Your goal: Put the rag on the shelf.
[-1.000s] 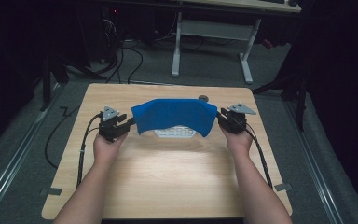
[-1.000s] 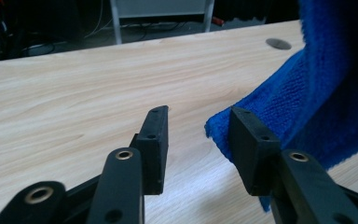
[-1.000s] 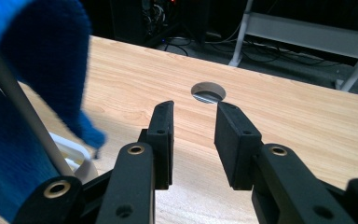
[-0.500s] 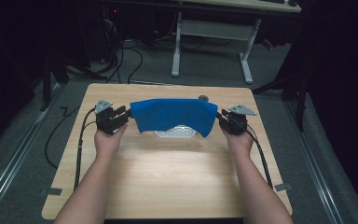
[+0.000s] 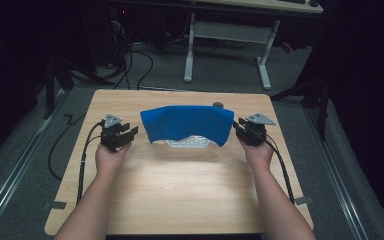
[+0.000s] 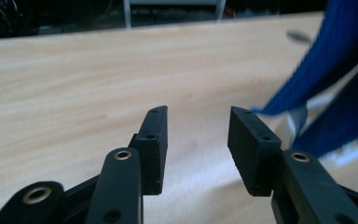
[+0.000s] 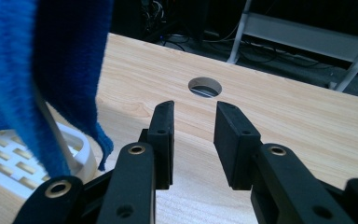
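Note:
A blue cloth (image 5: 187,124) hangs draped over a white slotted rack (image 5: 190,143) at the middle of the wooden table (image 5: 180,185). My left gripper (image 5: 128,134) is open a short way left of the cloth, apart from it. In the left gripper view the open jaws (image 6: 196,114) hold nothing, and the cloth (image 6: 335,70) with the rack (image 6: 299,119) is off to the right. My right gripper (image 5: 239,127) is open right beside the cloth's right edge. In the right gripper view its empty jaws (image 7: 193,107) point past the cloth (image 7: 51,70) and rack (image 7: 9,161).
A round cable hole (image 5: 218,105) lies in the table just behind the cloth's right end, also the hole (image 7: 205,87) ahead of the right jaws. Cables trail off the table's left side. A white desk frame (image 5: 230,45) stands on the floor beyond.
The left gripper has drawn back left and slightly toward me, away from the cloth's left edge it was touching. The cloth stays draped over the rack. The right gripper has barely moved.

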